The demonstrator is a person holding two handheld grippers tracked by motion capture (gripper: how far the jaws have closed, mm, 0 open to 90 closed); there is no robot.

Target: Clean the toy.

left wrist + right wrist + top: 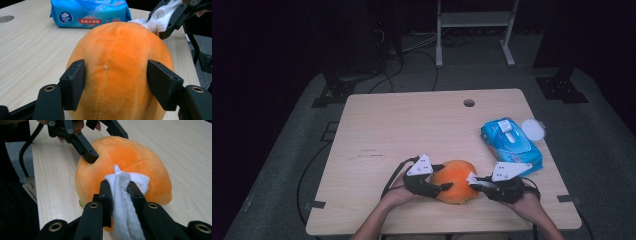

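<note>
The tabletop carries an orange plush toy at its near edge, between the two hands. A blue pack of wipes lies to the far right of it, with a small white lid just beside the pack. The left tool has its jaws against both sides of the toy and seems to steady it. The right tool pinches a white wipe, and this wipe touches the toy's top. I judge the step is wiping the toy. The next move probably needs the wipe to rub over the fabric while the left tool keeps the toy in place.
</note>
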